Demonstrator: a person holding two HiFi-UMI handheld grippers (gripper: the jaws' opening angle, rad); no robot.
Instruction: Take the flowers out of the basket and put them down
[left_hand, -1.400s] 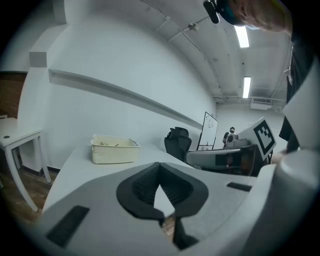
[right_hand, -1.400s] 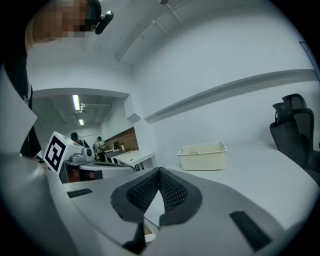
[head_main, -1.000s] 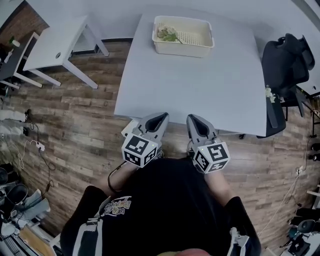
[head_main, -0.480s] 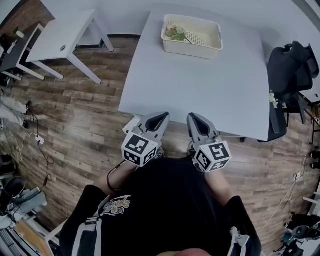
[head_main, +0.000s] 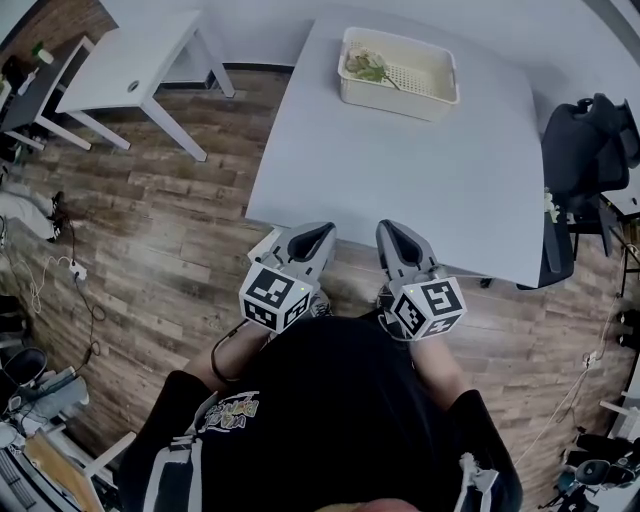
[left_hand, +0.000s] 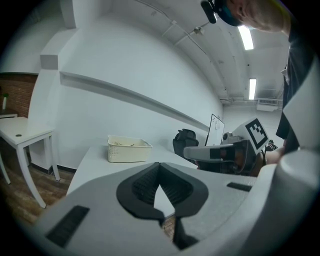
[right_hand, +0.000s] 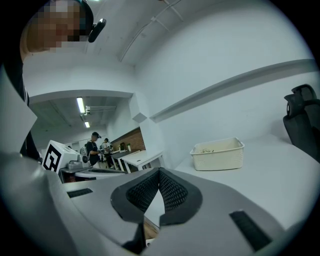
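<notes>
While beneath basket (head_main: 395, 98), table (head_main: 400, 190); wooden floor (head_main: 150, 240).

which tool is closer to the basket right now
Right, slightly. The right tool is at the table's near edge, almost straight in line with the basket at the far side. The left tool is beside it, offset to the basket's left.

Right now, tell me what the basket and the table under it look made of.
Basket: cream plastic, probably moulded; regular grid of holes in walls and floor, matte.
Table: smooth pale matte top, perhaps laminate or painted board; no grain shows to settle it.
</notes>
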